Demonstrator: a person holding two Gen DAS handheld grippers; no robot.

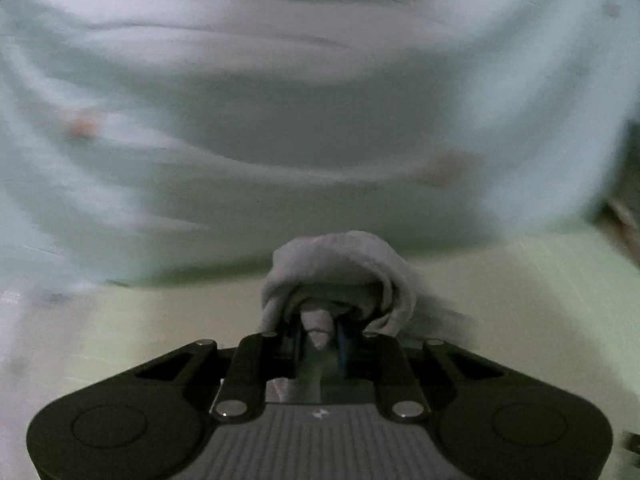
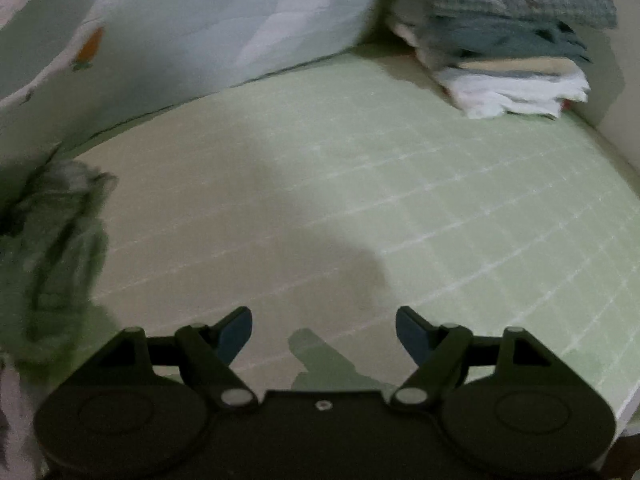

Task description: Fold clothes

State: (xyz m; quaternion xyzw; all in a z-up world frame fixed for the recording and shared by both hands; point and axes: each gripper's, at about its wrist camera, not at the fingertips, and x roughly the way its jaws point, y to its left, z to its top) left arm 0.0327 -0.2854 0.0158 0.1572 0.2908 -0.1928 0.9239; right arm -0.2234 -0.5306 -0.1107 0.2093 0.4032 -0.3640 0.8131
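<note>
My left gripper (image 1: 320,330) is shut on a bunched grey garment (image 1: 340,276), whose folds wrap over the fingertips and hide them. It hangs just above the pale green mat (image 1: 520,300). In the right wrist view a blurred grey-green garment (image 2: 56,240) lies at the left edge of the mat (image 2: 400,184). My right gripper (image 2: 324,330) is open above the mat, nothing between its blue-padded fingers (image 2: 236,334).
A pale blue quilted cover (image 1: 320,100) with small orange prints fills the space ahead; the same cover (image 2: 224,20) rises behind the mat. A stack of folded clothes (image 2: 508,44) sits at the far right corner. The mat's right edge (image 2: 624,400) drops off.
</note>
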